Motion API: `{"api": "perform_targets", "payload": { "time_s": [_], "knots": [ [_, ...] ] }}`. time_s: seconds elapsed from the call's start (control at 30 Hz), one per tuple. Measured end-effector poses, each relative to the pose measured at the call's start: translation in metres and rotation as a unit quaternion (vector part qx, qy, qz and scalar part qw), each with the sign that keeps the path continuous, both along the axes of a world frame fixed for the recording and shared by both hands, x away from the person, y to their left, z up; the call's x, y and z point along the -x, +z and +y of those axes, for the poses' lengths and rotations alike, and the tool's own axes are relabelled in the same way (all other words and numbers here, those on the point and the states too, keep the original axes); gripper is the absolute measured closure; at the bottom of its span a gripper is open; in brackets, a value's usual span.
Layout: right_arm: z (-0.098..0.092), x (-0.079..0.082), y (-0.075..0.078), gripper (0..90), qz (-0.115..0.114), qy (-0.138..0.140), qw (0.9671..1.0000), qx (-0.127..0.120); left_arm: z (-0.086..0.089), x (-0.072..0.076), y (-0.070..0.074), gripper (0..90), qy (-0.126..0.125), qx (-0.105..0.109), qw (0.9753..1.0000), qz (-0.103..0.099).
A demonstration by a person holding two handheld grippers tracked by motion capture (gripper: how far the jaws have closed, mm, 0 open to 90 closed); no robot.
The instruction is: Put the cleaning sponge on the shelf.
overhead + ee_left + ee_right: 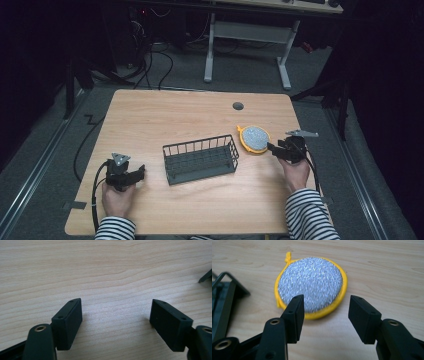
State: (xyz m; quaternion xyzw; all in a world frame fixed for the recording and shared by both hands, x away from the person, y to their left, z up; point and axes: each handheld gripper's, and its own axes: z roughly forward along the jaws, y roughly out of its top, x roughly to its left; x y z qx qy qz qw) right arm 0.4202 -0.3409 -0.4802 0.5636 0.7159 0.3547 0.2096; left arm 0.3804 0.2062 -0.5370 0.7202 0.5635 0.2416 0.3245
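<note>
Right gripper (325,315) fingers (295,315) spread wide, empty, round yellow-rimmed silver scouring pad (310,283) just beyond the tips, left gripper (116,322) fingers spread over bare table (105,270)

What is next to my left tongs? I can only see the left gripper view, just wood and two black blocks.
Observer: A dark wire basket stands on the table, to the right of your left tongs.
Operator: Is anything in it?
Observer: No, it looks empty.
Operator: What are the other tongs doing?
Observer: The right tongs are open, right at the near edge of a round silver scrubber with a yellow rim.
</note>
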Motion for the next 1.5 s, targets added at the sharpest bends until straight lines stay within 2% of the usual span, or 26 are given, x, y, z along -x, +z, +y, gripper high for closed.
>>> {"api": "perform_targets", "payload": {
  "time_s": [0.1,0.13,0.17,0.2,0.23,0.27,0.33,0.43,0.5,0.63,0.73,1.03,1.23,1.3,1.37,1.5],
  "knots": [
    [0.002,-0.012,0.002,47.1,0.006,-0.006,1.0000,0.003,0.000,0.000,0.000,26.4,0.000,-0.001,1.0000,0.000],
    [0.002,-0.024,0.003,47.5,0.017,-0.014,0.9998,-0.003,0.000,0.000,0.000,26.4,0.000,-0.001,1.0000,0.000],
    [0.002,-0.024,0.003,47.5,0.017,-0.014,0.9998,-0.003,0.000,0.000,0.000,26.4,0.000,-0.002,1.0000,0.000],
    [0.001,-0.034,0.001,48.1,0.030,-0.019,0.9994,-0.005,0.000,0.000,0.000,26.8,0.000,0.000,1.0000,0.000],
    [0.001,-0.034,0.001,48.1,0.030,-0.019,0.9994,-0.005,0.000,0.000,0.000,26.9,0.000,0.000,1.0000,0.000],
    [0.000,-0.042,0.000,49.4,0.040,-0.026,0.9989,0.001,0.000,0.000,0.000,27.0,0.001,-0.001,1.0000,0.000],
    [-0.002,-0.047,-0.002,49.8,0.048,-0.033,0.9982,-0.008,0.000,0.000,0.000,27.0,0.001,-0.001,1.0000,-0.001],
    [-0.002,-0.054,-0.005,50.3,0.059,-0.039,0.9975,-0.008,0.000,0.000,0.000,26.8,0.001,-0.002,1.0000,-0.001],
    [-0.002,-0.059,-0.005,51.3,0.061,-0.036,0.9973,-0.018,0.000,0.000,0.000,26.8,0.001,-0.002,1.0000,0.000],
    [-0.004,-0.063,-0.007,51.8,0.067,-0.043,0.9965,-0.025,-0.001,0.000,0.000,26.4,0.000,-0.003,1.0000,0.000],
    [-0.006,-0.065,-0.012,52.3,0.083,-0.048,0.9948,-0.033,-0.001,0.000,0.000,26.3,-0.001,-0.004,1.0000,0.001],
    [-0.002,-0.068,-0.020,55.6,0.100,-0.035,0.9939,-0.032,-0.001,0.000,0.000,26.3,0.000,-0.005,1.0000,0.000],
    [0.003,-0.068,-0.021,66.1,0.107,-0.019,0.9940,-0.013,-0.002,0.000,0.000,25.9,0.001,-0.005,1.0000,0.001],
    [0.002,-0.069,-0.022,73.6,0.111,-0.015,0.9936,-0.019,-0.002,0.000,0.000,25.9,0.001,-0.005,1.0000,0.001],
    [0.003,-0.068,-0.022,79.1,0.108,-0.011,0.9940,-0.012,-0.002,0.000,0.000,25.9,0.001,-0.004,1.0000,0.001],
    [0.003,-0.068,-0.022,81.2,0.106,-0.011,0.9943,-0.011,-0.002,0.000,0.000,25.9,0.001,-0.004,1.0000,0.001]
  ]
}}
